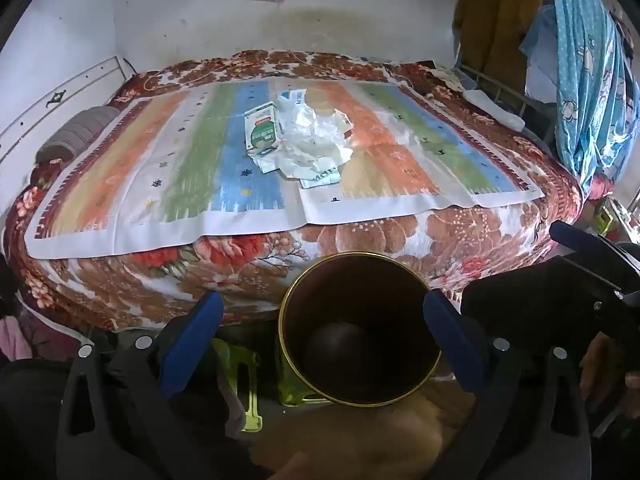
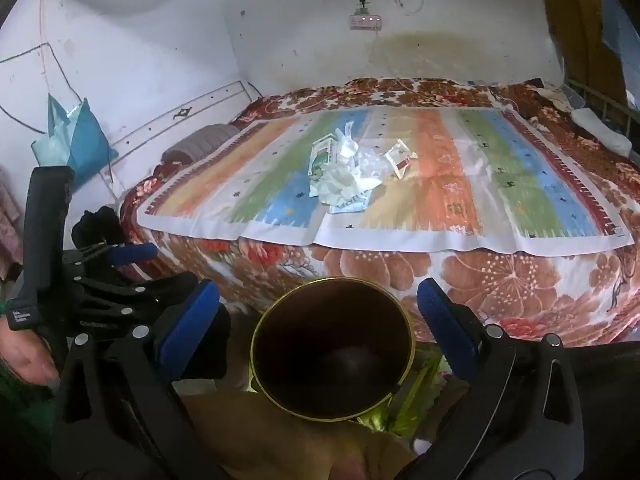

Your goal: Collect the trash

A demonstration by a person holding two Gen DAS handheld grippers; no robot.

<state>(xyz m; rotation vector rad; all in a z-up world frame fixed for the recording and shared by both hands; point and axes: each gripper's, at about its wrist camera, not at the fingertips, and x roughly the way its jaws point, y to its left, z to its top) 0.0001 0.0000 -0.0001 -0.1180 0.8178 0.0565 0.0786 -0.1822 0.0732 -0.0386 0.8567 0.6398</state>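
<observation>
- Both grippers' blue fingers (image 1: 192, 344) are standing wide apart, holding nothing.
- Crumpled wrappers (image 1: 316, 140) and green carton (image 1: 262, 128) are lying mid-mat, beyond the bin (image 1: 288, 308), carton's long axis running away.
- Neither gripper is looking clearly nearer.

The dark bin (image 1: 360, 336) with its gold rim stands against the near edge of the bed (image 1: 360, 240), blocking a low, straight approach. Above it the way is open. The striped cloth (image 1: 132, 184) lies bare all around the trash pile (image 1: 308, 136).
</observation>
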